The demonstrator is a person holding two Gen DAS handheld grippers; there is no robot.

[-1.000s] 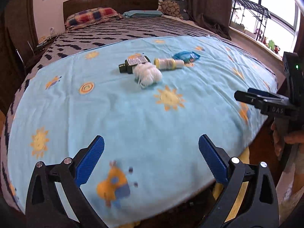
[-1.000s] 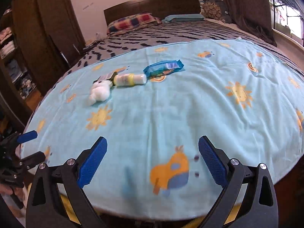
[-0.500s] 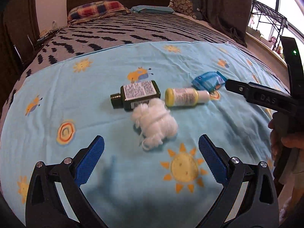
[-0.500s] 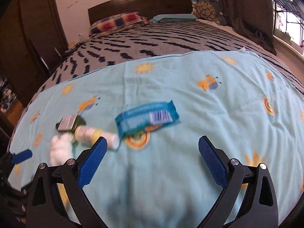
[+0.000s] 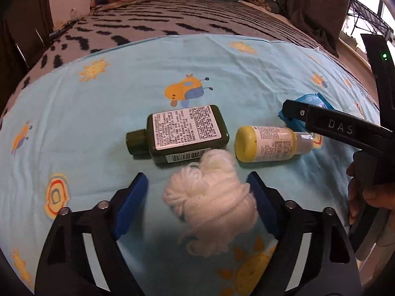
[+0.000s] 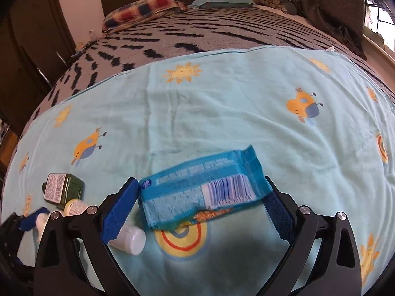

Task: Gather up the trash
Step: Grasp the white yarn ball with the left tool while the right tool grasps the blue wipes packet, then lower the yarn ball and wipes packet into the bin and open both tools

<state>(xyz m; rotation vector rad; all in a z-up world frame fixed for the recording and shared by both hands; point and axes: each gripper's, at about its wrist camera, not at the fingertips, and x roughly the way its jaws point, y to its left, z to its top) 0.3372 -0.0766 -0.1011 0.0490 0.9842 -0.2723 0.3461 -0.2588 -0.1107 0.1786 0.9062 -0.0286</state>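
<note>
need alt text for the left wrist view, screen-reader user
The left gripper, jaws closing, straddles a white yarn ball on a light blue sheet printed with suns. Behind the ball lie a dark green bottle and a yellow-capped bottle; the right gripper reaches in from the right.

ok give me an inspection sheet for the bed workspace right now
surface: light blue sheet with sun prints, spread over a striped blanket.
job's things: white yarn wad, green bottle and yellow bottle lying flat, blue wrapper.
clutter: nothing seen.
grippers: left gripper has just been closing, wad between the jaws, left pad clear of it; right gripper straddles the wrapper, grip unclear.
cables: nothing seen.
surroundings: pillows, headboard, dark curtain, window.
</note>
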